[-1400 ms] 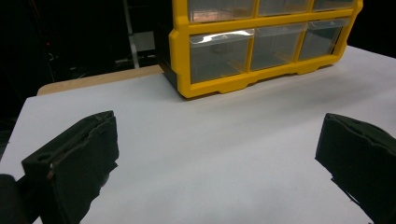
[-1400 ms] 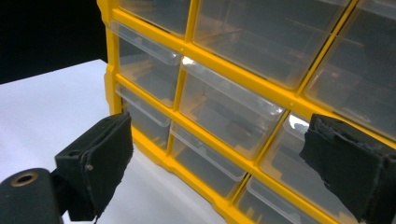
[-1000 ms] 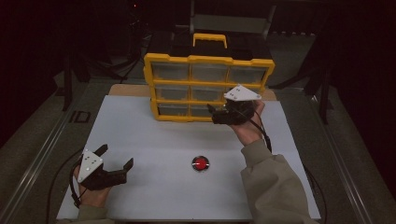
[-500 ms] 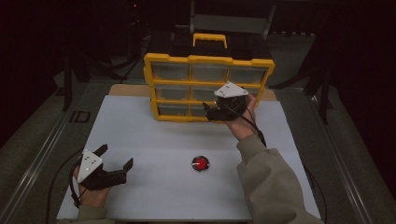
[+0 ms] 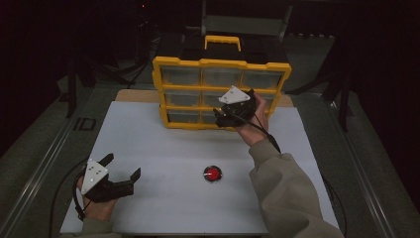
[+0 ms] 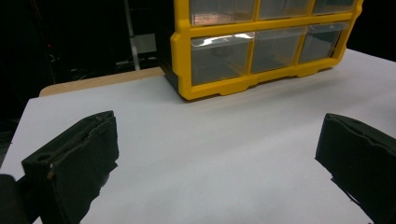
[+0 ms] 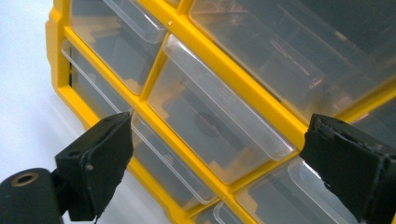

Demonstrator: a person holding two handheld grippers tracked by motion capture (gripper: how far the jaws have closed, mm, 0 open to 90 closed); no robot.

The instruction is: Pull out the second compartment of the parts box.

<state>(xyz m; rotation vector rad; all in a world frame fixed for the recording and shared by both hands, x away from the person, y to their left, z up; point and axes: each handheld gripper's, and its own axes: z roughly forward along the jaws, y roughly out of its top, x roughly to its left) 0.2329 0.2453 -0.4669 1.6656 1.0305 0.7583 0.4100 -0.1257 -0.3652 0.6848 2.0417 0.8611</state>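
Observation:
A yellow drawer cabinet (image 5: 221, 63) with clear plastic drawers stands at the far middle of the white board (image 5: 168, 144). My right gripper (image 5: 220, 117) is held up against its front, near the middle and bottom rows, and is open. In the right gripper view the open right gripper (image 7: 224, 168) frames a shut clear drawer (image 7: 210, 121) without touching it. My left gripper (image 5: 124, 166) rests open at the near left of the board, holding nothing. In the left gripper view the left gripper (image 6: 215, 158) points over bare board toward the cabinet (image 6: 210, 88). A small red round object (image 5: 212, 173) lies near the board's front middle.
A strip of wooden tabletop (image 5: 136, 95) shows behind the board at the left. Metal rails (image 5: 44, 168) run along both sides of the table. The surroundings are dark. Open board lies between the left gripper and the cabinet.
My right gripper has slid to the left along the cabinet's front. The left gripper and the red object have stayed put.

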